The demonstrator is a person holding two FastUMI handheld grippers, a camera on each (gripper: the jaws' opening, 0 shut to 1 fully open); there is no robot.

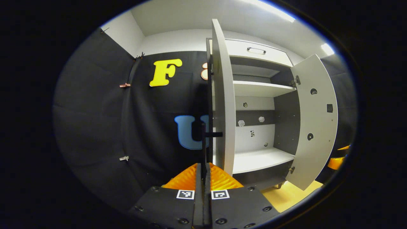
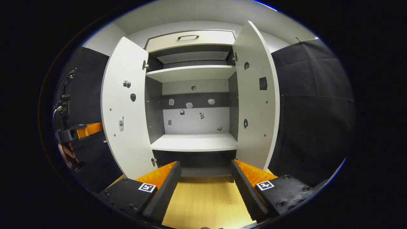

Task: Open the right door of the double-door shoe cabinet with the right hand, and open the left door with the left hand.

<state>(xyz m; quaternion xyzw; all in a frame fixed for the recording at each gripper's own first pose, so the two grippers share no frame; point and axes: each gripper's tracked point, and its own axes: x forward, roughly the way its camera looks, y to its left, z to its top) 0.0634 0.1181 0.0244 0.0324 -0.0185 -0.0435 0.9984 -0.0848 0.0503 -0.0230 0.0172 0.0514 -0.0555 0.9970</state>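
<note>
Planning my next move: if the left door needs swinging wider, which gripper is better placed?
Left, probably. The left gripper looks shut on the handle of the left door. The right gripper is open, holding nothing, facing the shelves between both doors.

Floor [image 2: 206,200]: light wood grain, running under the front.
Ceiling lights [image 1: 273,11]: bright strips up top.
Walls [image 1: 127,31]: plain white above the black cloth [image 1: 95,111].
Clips [image 1: 124,85]: pinned on that cloth.
</note>
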